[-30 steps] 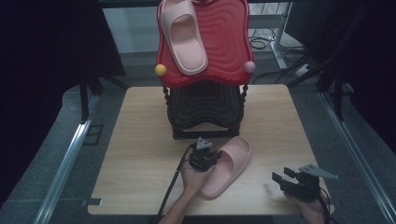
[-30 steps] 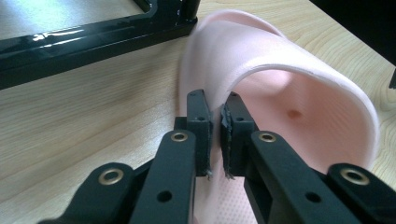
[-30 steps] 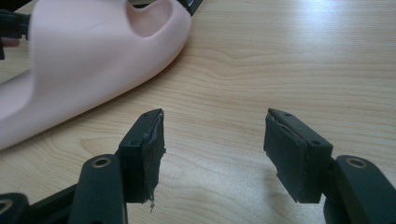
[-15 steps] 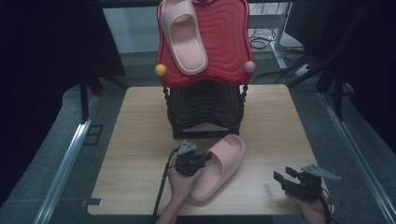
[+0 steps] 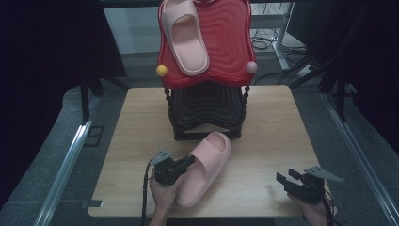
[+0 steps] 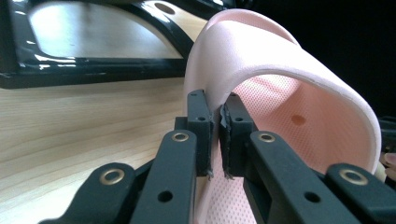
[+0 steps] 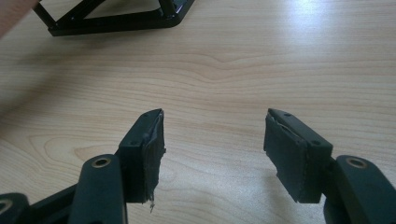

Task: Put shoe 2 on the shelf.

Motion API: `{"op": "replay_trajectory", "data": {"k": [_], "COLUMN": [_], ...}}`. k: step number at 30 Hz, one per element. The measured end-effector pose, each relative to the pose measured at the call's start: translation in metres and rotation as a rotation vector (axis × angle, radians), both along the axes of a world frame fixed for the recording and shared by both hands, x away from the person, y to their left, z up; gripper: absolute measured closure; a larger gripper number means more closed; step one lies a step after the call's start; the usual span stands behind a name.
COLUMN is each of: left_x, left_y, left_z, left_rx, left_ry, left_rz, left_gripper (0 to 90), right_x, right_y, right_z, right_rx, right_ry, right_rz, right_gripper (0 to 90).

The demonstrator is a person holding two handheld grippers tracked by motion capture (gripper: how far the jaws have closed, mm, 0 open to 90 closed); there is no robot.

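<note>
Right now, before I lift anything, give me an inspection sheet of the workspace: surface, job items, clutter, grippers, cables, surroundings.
Surface: light wooden table, bare wood between the things.
Job's things: one pink slipper lying on the table in front of the black rack; second pink slipper resting on the rack's red wavy top.
Clutter: nothing seen.
Grippers: left gripper pinching the strap edge of the table slipper; right gripper open and empty, near the table's front right.
Cables: one black cable trailing from the left gripper; loose cables on the floor behind the table.
Surroundings: dark curtains, grey floor, metal rails either side.
</note>
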State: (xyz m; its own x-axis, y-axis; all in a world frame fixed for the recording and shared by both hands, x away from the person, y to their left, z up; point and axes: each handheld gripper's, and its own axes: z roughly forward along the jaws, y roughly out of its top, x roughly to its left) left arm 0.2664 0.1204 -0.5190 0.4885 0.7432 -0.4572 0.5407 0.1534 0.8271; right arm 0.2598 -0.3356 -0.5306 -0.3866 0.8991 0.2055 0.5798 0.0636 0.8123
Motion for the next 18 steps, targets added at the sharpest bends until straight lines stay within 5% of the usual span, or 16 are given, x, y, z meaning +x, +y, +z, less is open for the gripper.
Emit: {"op": "replay_trajectory", "data": {"k": [18], "left_x": [-0.005], "left_y": [0.019], "left_z": [0.043], "left_rx": [-0.039], "left_ry": [-0.107], "left_rz": [0.052], "left_gripper": [83.8], "right_x": [0.001], "right_y": [-0.004], "right_z": [-0.003], "right_rx": [0.003], "right_ry": [0.014], "right_rz": [-0.023], "right_gripper": [38.1]}}
